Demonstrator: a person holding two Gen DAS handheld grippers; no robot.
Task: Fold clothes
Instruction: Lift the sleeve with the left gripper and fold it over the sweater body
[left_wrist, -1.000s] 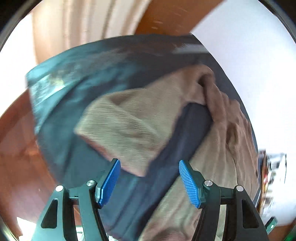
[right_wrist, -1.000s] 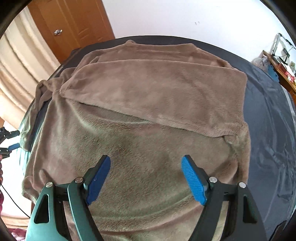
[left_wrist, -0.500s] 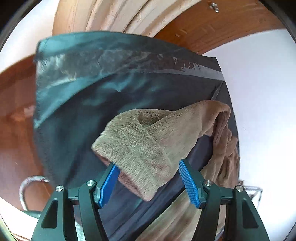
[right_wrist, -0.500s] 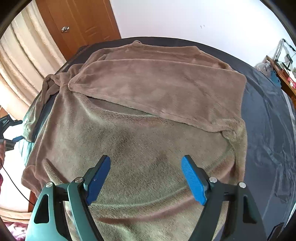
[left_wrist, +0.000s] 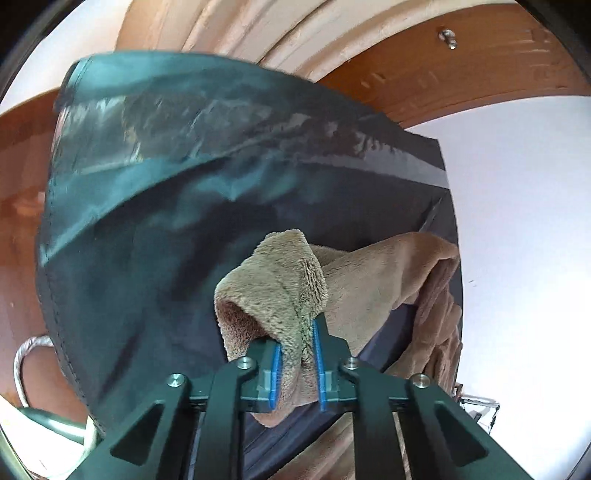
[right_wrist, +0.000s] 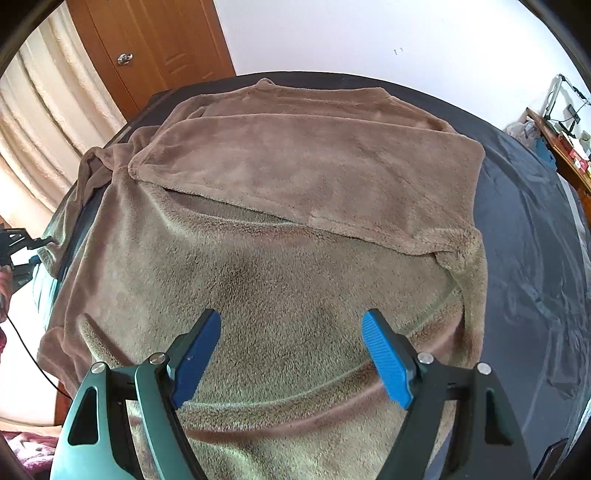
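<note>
Two hand-held grippers work over one brown fleece garment (right_wrist: 295, 229) spread across a bed with a dark cover (right_wrist: 528, 229). In the right wrist view the garment lies flat with its body filling the middle of the bed; its right sleeve (right_wrist: 317, 173) is folded across the chest, running from the left shoulder down to the right edge. The right hand-held gripper (right_wrist: 291, 354) hovers above the near hem with its blue pads (right_wrist: 386, 363) spread wide and nothing between them.

In the left wrist view the left hand-held gripper (left_wrist: 297, 363) has its blue pads (left_wrist: 274, 373) pressed close together on the cuff end of the other sleeve (left_wrist: 280, 295). The fleece bunches up above the pads into a rounded fold, and the sleeve trails away to the right toward the rest of the garment at the bed's edge. Beneath it the dark cover (left_wrist: 155, 229) shows shiny creases.

At the far left of the right wrist view the left hand-held gripper (right_wrist: 16, 247) appears beside the bed's left edge, where the sleeve hangs over. A wooden door (right_wrist: 155, 48) and pale curtains (right_wrist: 44, 122) stand beyond the far-left corner of the bed, and a cluttered shelf (right_wrist: 565, 136) sits at the far right.
</note>
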